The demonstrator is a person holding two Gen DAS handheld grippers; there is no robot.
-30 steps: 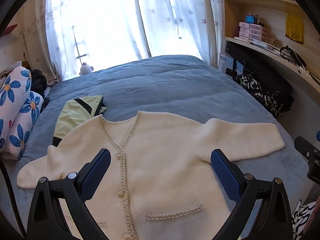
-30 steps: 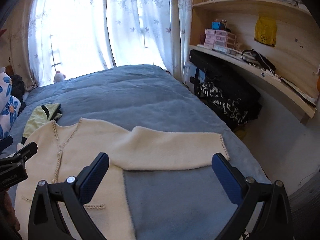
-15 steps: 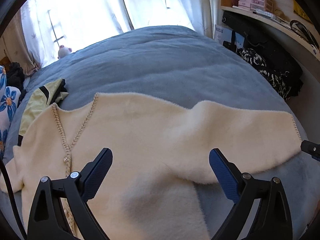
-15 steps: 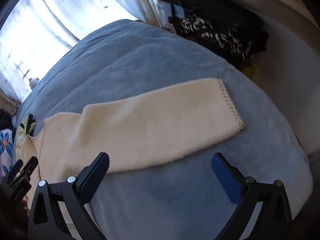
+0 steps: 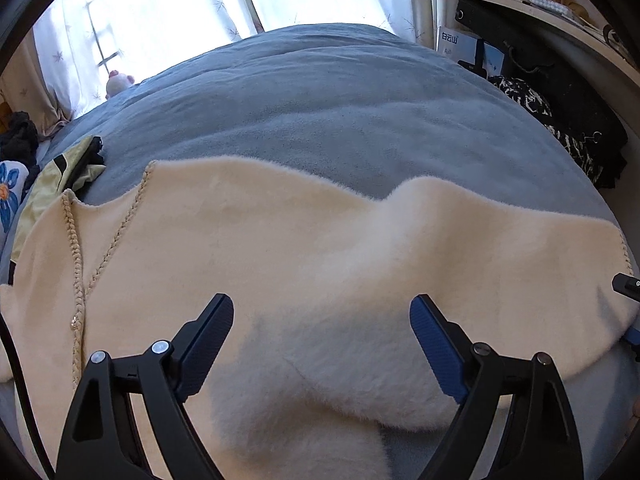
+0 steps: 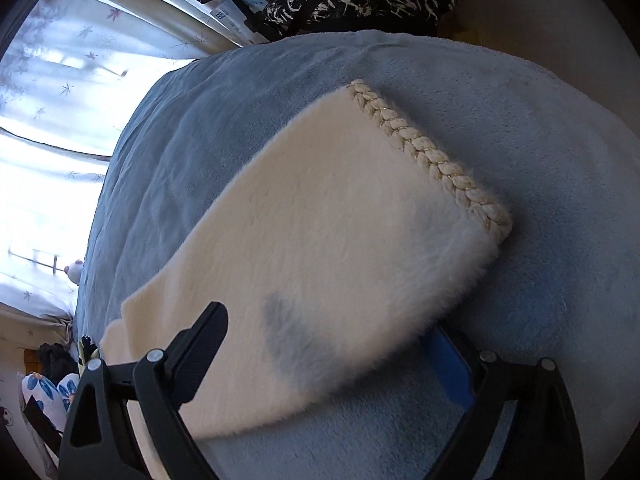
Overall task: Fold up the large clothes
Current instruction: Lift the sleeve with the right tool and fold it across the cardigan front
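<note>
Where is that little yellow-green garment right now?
In the left wrist view the yellow-green garment lies at the far left on the blue blanket, partly tucked under the cream cardigan by its collar.

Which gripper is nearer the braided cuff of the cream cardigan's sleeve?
Right. The right gripper, closing, straddles the sleeve just short of the braided cuff. The left gripper, also closing, is over the sleeve's shoulder end, with the cuff far off to its side.
</note>
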